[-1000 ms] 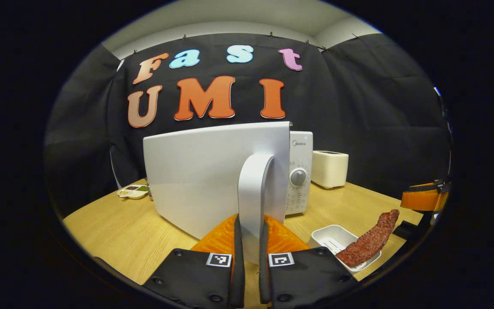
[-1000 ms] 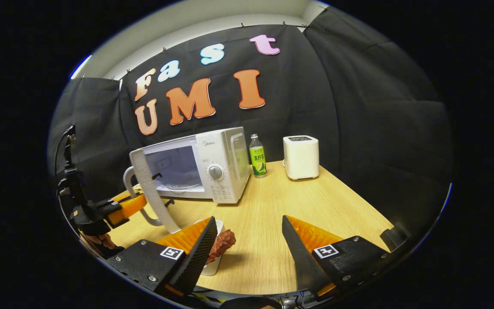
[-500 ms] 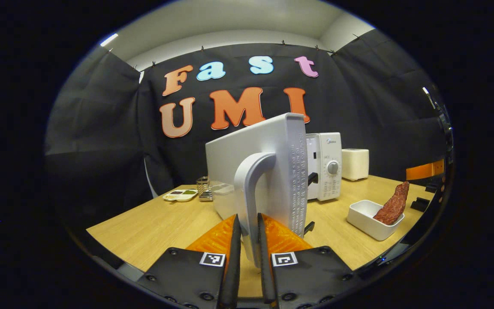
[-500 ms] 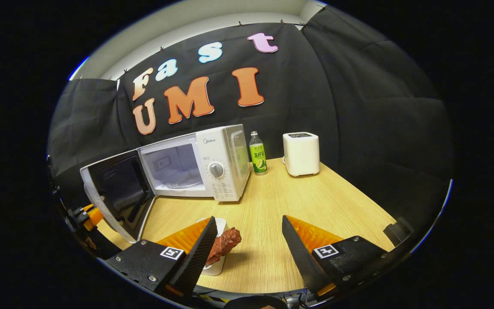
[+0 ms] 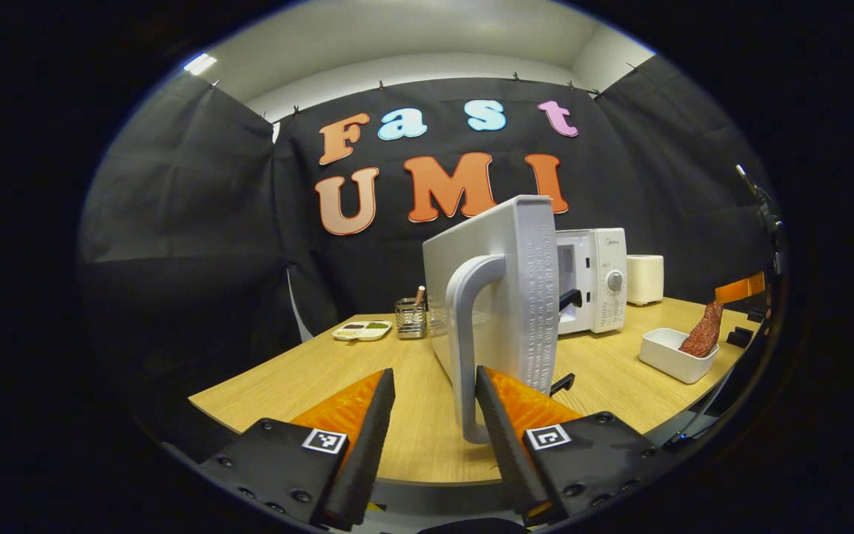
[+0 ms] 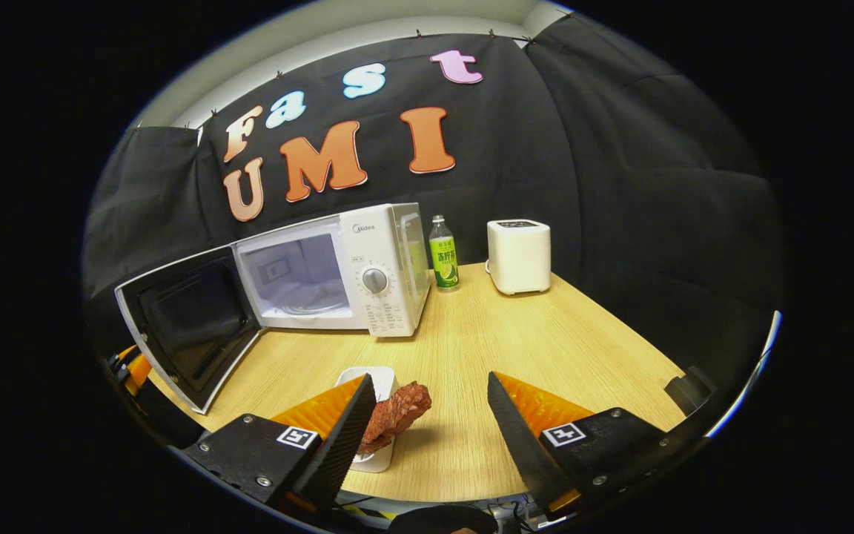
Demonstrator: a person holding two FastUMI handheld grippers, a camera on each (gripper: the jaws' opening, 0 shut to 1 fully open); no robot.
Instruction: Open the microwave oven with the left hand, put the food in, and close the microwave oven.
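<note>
The white microwave (image 6: 379, 271) stands at the back of the wooden table (image 6: 545, 334) with its door (image 6: 190, 326) swung wide to the left, baring the cavity (image 6: 297, 278). In the left gripper view the door (image 5: 497, 297) is edge-on; its curved handle (image 5: 465, 348) sits between the fingers of my open left gripper (image 5: 433, 372), close to the right finger and not pinched. A reddish-brown slab of meat (image 6: 397, 415) leans out of a small white dish (image 6: 375, 463). My right gripper (image 6: 430, 378) hovers open just above and right of it, holding nothing. The meat (image 5: 703, 331) and dish (image 5: 675, 357) also lie right of the door.
A green-labelled bottle (image 6: 442, 256) and a white toaster (image 6: 518, 254) stand right of the microwave. A divided condiment dish (image 5: 362, 330) and a metal holder (image 5: 410, 320) sit at the table's far left. The table's front edge lies just below both grippers.
My left gripper, which was shut on the door handle, has opened and let it go. The door swung from half open to wide open. The right gripper barely moved.
</note>
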